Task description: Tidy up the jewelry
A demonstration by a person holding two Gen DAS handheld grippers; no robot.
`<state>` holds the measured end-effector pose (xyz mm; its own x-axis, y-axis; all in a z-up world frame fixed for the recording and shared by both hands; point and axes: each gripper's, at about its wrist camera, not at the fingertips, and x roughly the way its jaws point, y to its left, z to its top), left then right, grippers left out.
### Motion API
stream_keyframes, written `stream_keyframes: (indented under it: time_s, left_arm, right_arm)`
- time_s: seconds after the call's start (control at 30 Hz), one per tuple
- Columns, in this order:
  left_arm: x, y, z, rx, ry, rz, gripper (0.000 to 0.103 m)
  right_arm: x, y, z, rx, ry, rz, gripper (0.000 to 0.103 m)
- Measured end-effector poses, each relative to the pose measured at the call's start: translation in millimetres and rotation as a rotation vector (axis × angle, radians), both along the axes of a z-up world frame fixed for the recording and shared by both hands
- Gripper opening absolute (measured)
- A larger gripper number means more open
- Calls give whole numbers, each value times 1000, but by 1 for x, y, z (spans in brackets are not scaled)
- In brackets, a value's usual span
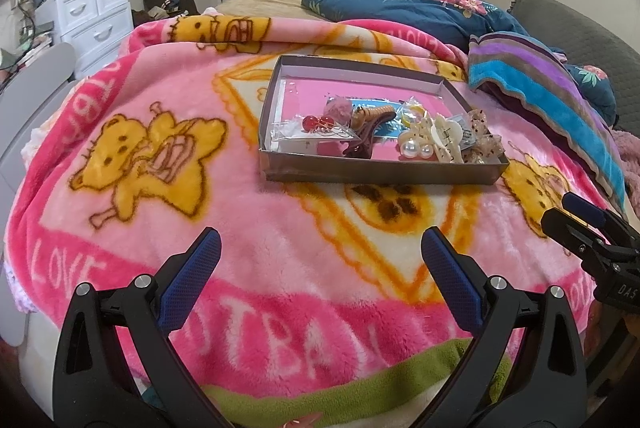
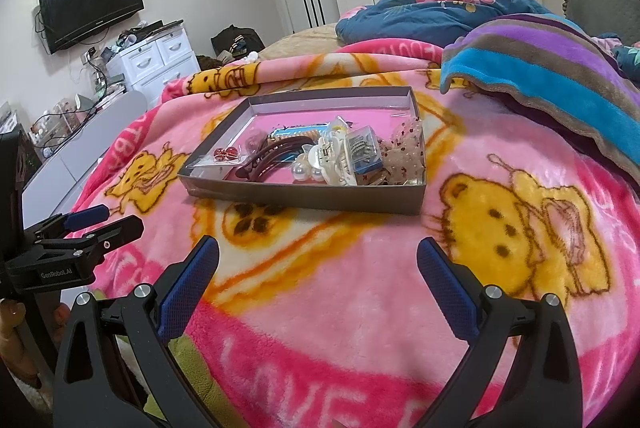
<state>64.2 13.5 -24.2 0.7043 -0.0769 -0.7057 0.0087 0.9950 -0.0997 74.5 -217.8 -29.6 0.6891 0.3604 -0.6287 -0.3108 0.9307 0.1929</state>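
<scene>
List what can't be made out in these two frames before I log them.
- Tray floor beneath the heap: both views, covered by piled accessories.
- Blue box contents: right wrist view, too small; in the left view it sits mostly behind the white clip.
- Bagged red-bead piece: its type is unclear, small and glare on the bag.
- Right gripper: cut by the left view's edge; open in its own view.
- Left gripper: open, empty.

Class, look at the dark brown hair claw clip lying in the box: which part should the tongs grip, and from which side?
Probably grip the dark brown hair claw clip across its narrow curved spine, coming from above: the box walls block a side approach, and the pearls crowd its right.
</scene>
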Motion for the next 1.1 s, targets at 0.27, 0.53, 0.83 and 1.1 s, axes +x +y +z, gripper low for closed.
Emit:
stream_keyframes:
  time_s: [0.27, 0.53, 0.83, 1.1]
  left_arm:
    - [-1, 2, 0, 4, 1, 1, 94]
    - [0, 1, 0, 7, 1, 2, 94]
    - [-1, 2, -1, 5, 3, -1, 94]
    - [-2, 4, -5, -17, 20, -25, 94]
  right_arm:
    - [0, -1, 0, 0, 1, 0, 99]
    - [0, 0, 0, 1, 1, 2, 99]
    - [-1, 0, 0, 1, 4, 2, 99]
    - [-1, 0, -4, -6, 12, -16, 99]
